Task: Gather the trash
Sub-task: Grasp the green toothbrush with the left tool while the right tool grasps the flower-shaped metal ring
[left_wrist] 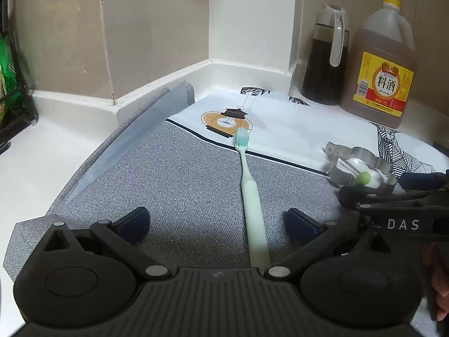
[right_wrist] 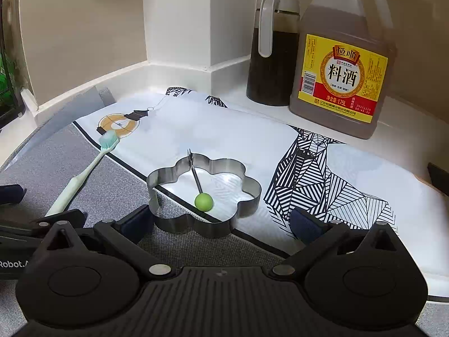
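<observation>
Grey mat [left_wrist: 174, 174], white counter [left_wrist: 50, 151] — beige wall [left_wrist: 61, 28]

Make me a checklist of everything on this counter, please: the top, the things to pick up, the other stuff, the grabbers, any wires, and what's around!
Surface: white counter covered by a grey-and-white printed mat.
Job's things: mint toothbrush lying flat on the mat; flower-shaped metal ring, its green-knobbed handle folded inside.
Clutter: cooking wine jug and dark-liquid dispenser bottle, upright side by side by the wall.
Grippers: left gripper open, straddling the toothbrush handle; right gripper open, at the ring's near edge.
Cables: nothing seen.
Surroundings: beige wall, white corner pillar, black rack far left.
</observation>
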Available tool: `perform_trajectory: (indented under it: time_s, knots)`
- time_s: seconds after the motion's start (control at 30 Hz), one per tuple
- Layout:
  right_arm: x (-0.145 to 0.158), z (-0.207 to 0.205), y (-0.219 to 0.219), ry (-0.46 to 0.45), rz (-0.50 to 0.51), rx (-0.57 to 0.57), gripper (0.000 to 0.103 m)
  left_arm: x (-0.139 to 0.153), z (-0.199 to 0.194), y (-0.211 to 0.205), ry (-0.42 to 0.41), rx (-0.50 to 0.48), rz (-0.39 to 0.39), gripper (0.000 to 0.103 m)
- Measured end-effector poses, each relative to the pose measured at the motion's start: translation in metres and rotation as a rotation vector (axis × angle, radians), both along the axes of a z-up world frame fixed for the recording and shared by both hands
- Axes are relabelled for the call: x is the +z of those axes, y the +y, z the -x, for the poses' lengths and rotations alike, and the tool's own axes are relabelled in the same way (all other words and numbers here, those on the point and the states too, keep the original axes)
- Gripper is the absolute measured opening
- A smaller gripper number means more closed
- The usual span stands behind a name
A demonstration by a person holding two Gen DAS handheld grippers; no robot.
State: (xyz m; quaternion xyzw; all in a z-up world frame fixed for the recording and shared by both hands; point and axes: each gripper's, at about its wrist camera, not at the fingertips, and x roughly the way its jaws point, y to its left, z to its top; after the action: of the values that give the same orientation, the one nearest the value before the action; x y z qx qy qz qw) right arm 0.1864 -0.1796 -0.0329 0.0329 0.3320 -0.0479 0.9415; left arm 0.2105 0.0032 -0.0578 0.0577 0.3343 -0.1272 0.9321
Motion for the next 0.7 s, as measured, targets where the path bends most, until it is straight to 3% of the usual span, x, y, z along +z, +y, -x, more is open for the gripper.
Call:
perform_trajectory:
  time_s: [0.7]
  knots:
    - [-0.0007, -0.0035, -0.0002, 0.001, 0.0, -0.007, 0.103, 0.0017, -0.0012, -0.0012, 0.01, 0.004, -0.001, 0.103]
